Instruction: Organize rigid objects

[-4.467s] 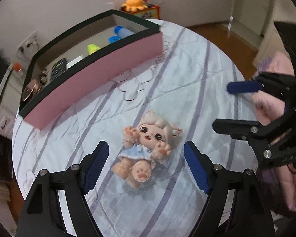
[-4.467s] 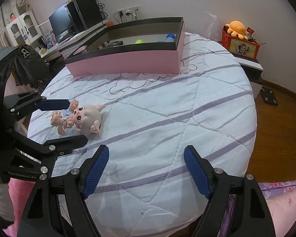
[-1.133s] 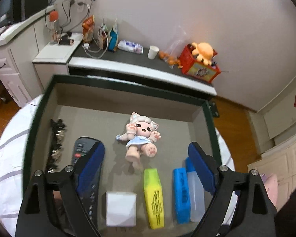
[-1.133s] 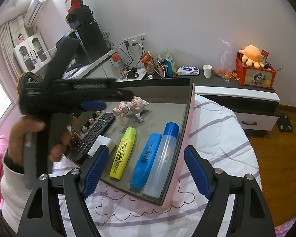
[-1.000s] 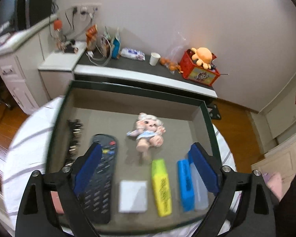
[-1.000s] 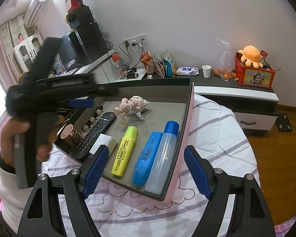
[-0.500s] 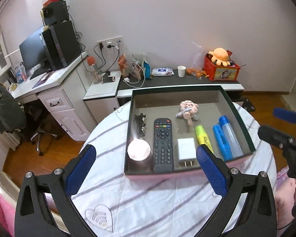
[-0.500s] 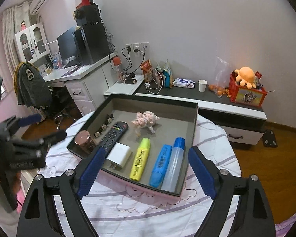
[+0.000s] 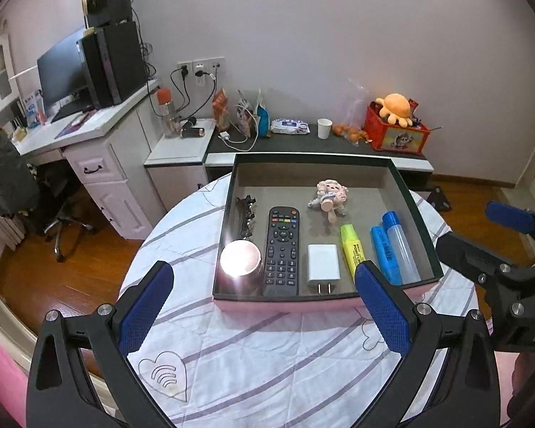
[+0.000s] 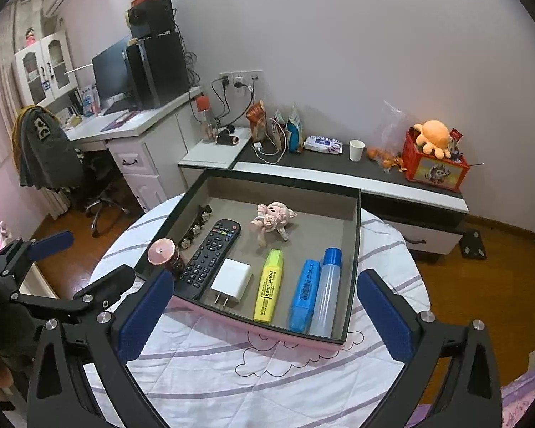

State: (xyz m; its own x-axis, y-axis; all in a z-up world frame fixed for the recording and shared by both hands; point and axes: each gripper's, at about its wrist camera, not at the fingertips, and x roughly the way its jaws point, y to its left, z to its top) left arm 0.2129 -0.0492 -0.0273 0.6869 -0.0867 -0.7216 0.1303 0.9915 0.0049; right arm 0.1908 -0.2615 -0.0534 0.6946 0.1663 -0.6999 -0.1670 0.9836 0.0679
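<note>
A pink box with a dark rim (image 9: 324, 300) (image 10: 353, 260) stands on the round table. In it lie a small doll (image 9: 330, 195) (image 10: 273, 222), a black remote (image 9: 283, 249) (image 10: 210, 254), a white charger (image 9: 323, 262) (image 10: 230, 281), a yellow highlighter (image 9: 353, 249) (image 10: 268, 286), a blue marker (image 9: 385, 254) (image 10: 305, 294), a clear bottle with blue cap (image 9: 400, 246) (image 10: 326, 290), a pink round tin (image 9: 240, 260) (image 10: 162, 252) and hair clips (image 9: 246, 214) (image 10: 198, 226). My left gripper (image 9: 264, 310) is open and empty, held back above the table's near side. My right gripper (image 10: 264, 315) is open and empty too.
The table has a white quilted cover with purple stripes (image 9: 267, 356). Behind it stand a low dark sideboard (image 9: 303, 139) with a red toy box (image 9: 396, 135), and a white desk (image 9: 89, 132) with a monitor. An office chair (image 9: 60, 207) stands at the left on the wood floor.
The left gripper carried the doll from the table into the box and let it go. Both grippers then drew back and up from the box. In the last half second little has changed.
</note>
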